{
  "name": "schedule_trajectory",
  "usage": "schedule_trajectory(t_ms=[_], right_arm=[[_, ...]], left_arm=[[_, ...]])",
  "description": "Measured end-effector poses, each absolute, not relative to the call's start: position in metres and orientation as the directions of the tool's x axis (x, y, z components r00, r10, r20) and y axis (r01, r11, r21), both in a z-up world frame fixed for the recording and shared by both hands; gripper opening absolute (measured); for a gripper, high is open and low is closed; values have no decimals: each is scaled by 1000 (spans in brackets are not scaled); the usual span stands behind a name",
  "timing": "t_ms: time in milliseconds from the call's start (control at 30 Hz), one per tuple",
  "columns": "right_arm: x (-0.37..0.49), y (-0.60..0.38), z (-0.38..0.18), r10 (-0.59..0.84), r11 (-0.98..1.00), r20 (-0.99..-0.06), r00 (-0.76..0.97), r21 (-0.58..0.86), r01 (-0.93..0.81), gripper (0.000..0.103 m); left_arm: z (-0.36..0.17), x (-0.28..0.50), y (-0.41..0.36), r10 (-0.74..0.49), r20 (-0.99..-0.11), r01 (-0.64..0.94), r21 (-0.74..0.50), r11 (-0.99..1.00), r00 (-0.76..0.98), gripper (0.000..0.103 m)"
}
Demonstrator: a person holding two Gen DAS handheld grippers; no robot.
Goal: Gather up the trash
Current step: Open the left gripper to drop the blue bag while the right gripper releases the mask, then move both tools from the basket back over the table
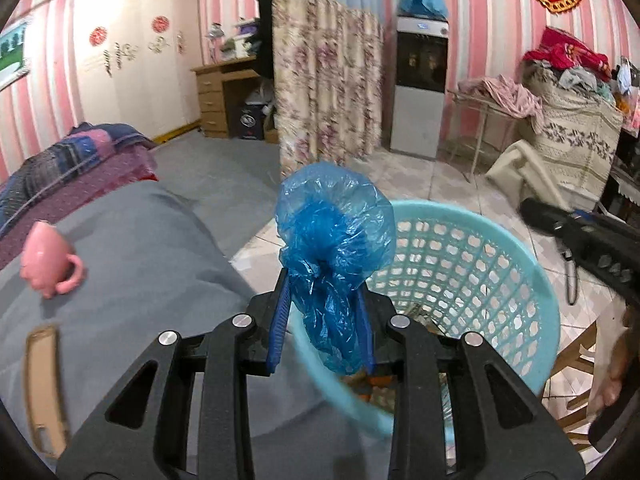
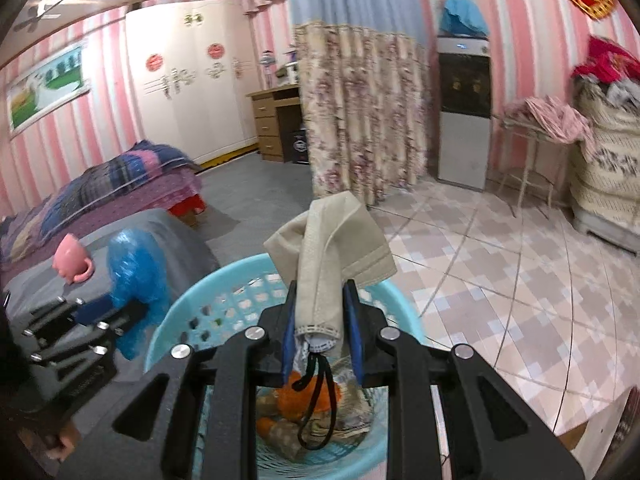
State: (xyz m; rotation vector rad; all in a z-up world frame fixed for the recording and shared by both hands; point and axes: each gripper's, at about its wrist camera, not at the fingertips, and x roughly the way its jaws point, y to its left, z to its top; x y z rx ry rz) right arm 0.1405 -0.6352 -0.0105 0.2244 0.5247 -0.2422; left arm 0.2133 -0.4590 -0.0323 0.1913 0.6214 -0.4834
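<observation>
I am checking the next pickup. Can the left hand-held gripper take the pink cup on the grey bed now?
Probably not yet. The left hand-held gripper is shut on the blue plastic bag, so its jaws are full. The pink cup lies unobstructed on the grey bed.

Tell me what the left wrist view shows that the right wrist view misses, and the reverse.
Only the left wrist view shows the flat tan strip lying on the grey bed cover and the left claw from behind, shut on the crumpled blue plastic bag.

Only the right wrist view shows the right claw shut on a beige face mask, and the orange scraps down inside the basket.

Both show the turquoise basket, the bag, the pink cup on the bed, the floral curtain and the water dispenser.
</observation>
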Motion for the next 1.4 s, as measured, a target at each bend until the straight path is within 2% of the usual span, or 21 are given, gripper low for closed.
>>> schedule_trajectory(t_ms=[100,167,233,367,433,500,633,933,967,1000,1033,1100,1167,1300,1400], right_arm=[[135,-647,-13,-185,935,-514,838,171,312,22],[134,-653,-15,-186,929,-512,838,185,320,22],[136,-653,-18,-186,929,-517,836,185,321,22],[142,-650,-20,-181,935,-527,830,170,312,22],[143,-647,-22,-186,940,-532,826,149,308,22],[144,-643,-22,-185,942,-533,826,145,304,22],[148,-639,-25,-177,943,-534,827,148,298,22],[161,-618,-32,-177,954,-544,820,111,280,26],[162,-615,-33,-172,955,-549,818,109,275,28],[163,-614,-34,-173,956,-551,816,104,273,37],[165,-612,-35,-183,957,-554,812,88,276,53],[166,-611,-36,-187,957,-554,811,84,278,74],[167,-611,-37,-173,955,-561,810,104,276,76],[170,-602,-36,-173,957,-556,813,99,271,93],[171,-591,-32,-172,965,-542,823,74,250,97]], left_arm=[[-40,222,-473,-379,-616,499,25,866,690,29],[-41,223,-480,-390,-621,515,26,857,680,42],[-38,221,-481,-384,-600,506,41,862,702,66],[-30,215,-475,-367,-565,495,85,865,739,74],[-25,214,-465,-352,-555,472,85,878,754,84],[-20,213,-448,-334,-543,440,74,895,770,89],[-6,212,-415,-290,-515,375,67,925,807,97],[12,204,-363,-198,-482,261,67,963,854,97],[13,204,-358,-191,-480,251,63,966,856,97],[13,203,-356,-188,-480,246,60,967,857,97],[14,202,-352,-182,-482,238,57,970,857,97],[12,199,-343,-168,-483,221,53,974,859,97],[9,196,-336,-160,-489,208,45,977,858,97],[2,196,-326,-157,-520,196,21,980,840,97],[2,193,-322,-156,-519,192,15,981,840,97]])
